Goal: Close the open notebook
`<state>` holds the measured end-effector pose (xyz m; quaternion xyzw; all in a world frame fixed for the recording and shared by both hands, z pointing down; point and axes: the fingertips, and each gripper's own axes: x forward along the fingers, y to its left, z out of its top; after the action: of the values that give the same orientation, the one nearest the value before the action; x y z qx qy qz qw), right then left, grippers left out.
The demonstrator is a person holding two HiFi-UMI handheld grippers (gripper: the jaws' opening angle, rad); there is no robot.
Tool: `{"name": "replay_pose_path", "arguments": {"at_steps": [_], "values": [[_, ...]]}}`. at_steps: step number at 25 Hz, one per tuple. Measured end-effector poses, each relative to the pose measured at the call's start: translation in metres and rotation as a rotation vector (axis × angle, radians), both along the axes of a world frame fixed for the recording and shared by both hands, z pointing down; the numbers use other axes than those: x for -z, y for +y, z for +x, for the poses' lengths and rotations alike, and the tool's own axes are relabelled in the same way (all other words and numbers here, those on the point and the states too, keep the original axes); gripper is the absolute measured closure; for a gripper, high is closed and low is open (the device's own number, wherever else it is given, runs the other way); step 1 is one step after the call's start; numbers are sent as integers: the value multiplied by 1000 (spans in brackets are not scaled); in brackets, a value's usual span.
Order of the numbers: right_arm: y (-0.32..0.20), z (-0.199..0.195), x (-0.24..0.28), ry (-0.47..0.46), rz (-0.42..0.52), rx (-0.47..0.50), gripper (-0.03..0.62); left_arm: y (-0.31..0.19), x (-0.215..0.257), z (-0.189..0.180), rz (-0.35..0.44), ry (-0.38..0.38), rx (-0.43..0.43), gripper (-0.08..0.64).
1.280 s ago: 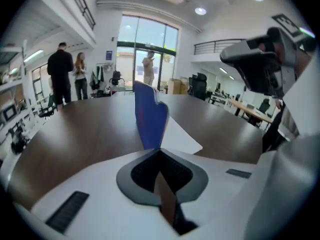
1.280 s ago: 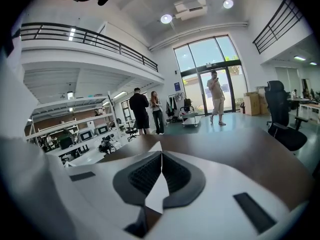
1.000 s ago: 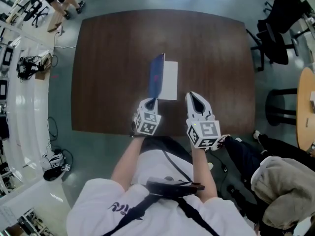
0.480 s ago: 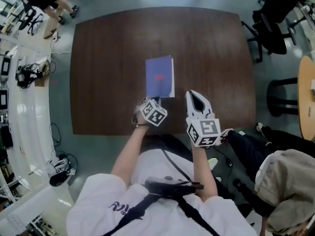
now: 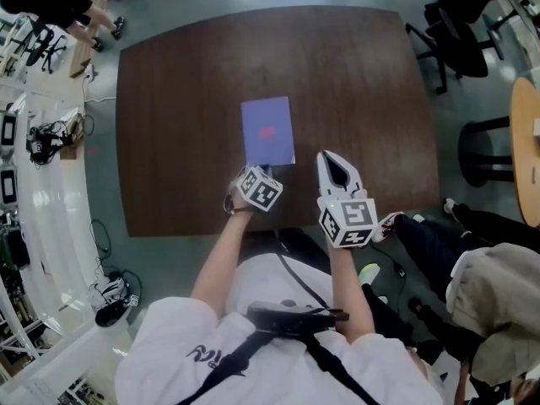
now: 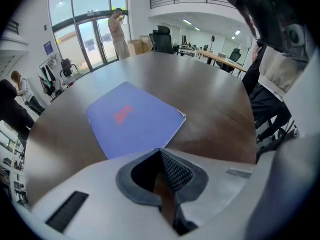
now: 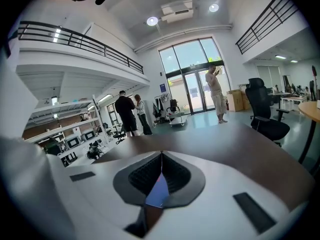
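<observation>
The notebook (image 5: 267, 132) lies closed and flat on the brown table (image 5: 354, 83), its blue cover with a red mark facing up. In the left gripper view the same notebook (image 6: 132, 119) lies just beyond the jaws. My left gripper (image 5: 251, 174) is shut with nothing in it; it points steeply down just short of the notebook's near edge. Its tips (image 6: 160, 152) meet. My right gripper (image 5: 330, 157) hovers to the right of the notebook's near corner, shut and holding nothing. A sliver of blue notebook (image 7: 159, 191) shows through its jaws' gap in the right gripper view.
Black office chairs (image 5: 456, 32) stand off the table's right side, with a round wooden table (image 5: 525, 150) at the right edge. Shelving and cables (image 5: 34, 142) run along the left. People (image 7: 127, 114) stand far off by the glass doors.
The blue cover, which stood upright over a white page, has swung down and the notebook now lies closed. My left gripper tipped downward and drew back to the near edge; the right stayed put.
</observation>
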<state>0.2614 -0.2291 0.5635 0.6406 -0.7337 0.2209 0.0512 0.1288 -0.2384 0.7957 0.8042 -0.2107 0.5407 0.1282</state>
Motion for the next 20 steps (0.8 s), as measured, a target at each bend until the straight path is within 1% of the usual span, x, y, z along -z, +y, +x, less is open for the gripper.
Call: {"name": "replay_pose_path", "arguments": {"at_steps": [3, 5, 7, 9, 12, 15, 17, 20], "values": [[-1, 5, 5, -8, 10, 4, 588, -1, 17, 3, 14, 54, 46, 549], [-2, 8, 11, -12, 21, 9, 588, -2, 36, 3, 28, 114, 94, 549], [-4, 9, 21, -10, 38, 19, 588, -5, 63, 3, 47, 198, 148, 549], [-11, 8, 33, -10, 64, 38, 588, -17, 99, 5, 87, 312, 201, 549], [-20, -3, 54, -15, 105, 84, 588, -35, 176, 8, 209, 520, 264, 549], [-22, -18, 79, 5, 154, 128, 588, -39, 249, 4, 356, 701, 294, 549], [-25, -30, 93, 27, 181, 152, 588, -39, 288, -1, 446, 789, 304, 549], [-25, -46, 106, 69, 213, 189, 588, -36, 330, -5, 543, 870, 311, 549]]}}
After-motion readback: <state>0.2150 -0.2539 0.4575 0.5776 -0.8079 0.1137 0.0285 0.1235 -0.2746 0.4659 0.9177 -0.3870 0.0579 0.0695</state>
